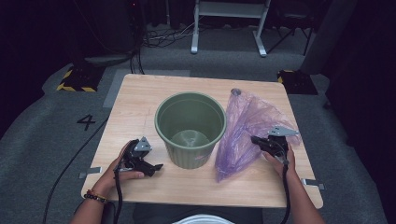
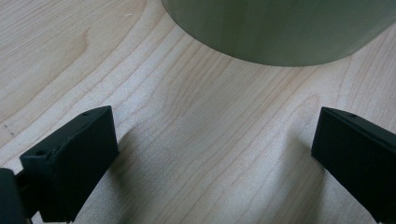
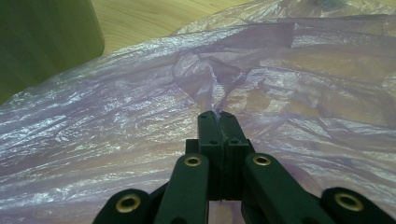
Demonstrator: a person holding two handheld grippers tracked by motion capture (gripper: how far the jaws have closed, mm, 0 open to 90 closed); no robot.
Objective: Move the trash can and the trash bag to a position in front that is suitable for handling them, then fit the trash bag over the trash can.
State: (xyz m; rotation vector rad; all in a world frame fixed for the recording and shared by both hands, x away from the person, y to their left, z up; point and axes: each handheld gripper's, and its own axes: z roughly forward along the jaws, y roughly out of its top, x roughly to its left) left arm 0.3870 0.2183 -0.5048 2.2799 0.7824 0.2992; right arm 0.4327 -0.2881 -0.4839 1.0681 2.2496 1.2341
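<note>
At centre-right of the high view, the right gripper (image 1: 257, 140) has its jaws pressed together, pinching the purple plastic bag (image 1: 247, 126) beside the green bucket (image 1: 190, 128), while the left gripper (image 1: 156, 167) rests wide open, empty, lower left.

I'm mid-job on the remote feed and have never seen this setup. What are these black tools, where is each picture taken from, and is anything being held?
A person sits at a wooden table with a hand-held gripper in each hand: two-jaw clamps worked by hand, not robot arms. The wide picture comes from a fixed camera above, looking down. The other two come from cameras riding on each tool, looking along its black jaws.

On the table stand a green bucket, open and upright, and beside it a crumpled purple plastic bag.

The left hand-held gripper rests near the bucket's base, jaws wide apart, nothing between them. The right hand-held gripper has its jaws shut, pinching a fold of the bag.
</note>
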